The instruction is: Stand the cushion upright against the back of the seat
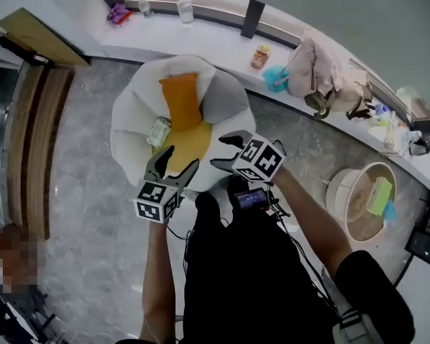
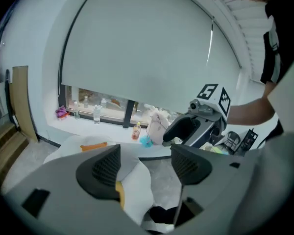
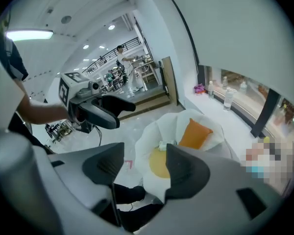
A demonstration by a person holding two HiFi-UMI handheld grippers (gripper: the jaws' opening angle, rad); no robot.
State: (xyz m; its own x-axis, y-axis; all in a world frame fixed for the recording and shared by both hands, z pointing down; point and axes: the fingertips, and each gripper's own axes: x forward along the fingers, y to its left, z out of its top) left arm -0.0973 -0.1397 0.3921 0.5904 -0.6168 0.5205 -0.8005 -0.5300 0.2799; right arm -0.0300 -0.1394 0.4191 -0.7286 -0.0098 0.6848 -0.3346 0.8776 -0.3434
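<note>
Cushion point(image 1: 180, 100), orange, upright against chair point(image 1: 129, 124) back, above yellow seat pad point(image 1: 190, 143). Left claw point(image 1: 176, 165) raised in front of the chair, jaws partly apart, nothing between them. Just beside it, right claw point(image 1: 229, 151), likewise parted and empty. Farther right, round basket point(image 1: 335, 188) on the floor.

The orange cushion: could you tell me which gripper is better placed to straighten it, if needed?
Left, marginally. In the head view the left gripper hangs almost in line with the orange cushion, upright against the seat back; the right gripper sits further aside. Both are open and empty.
</note>
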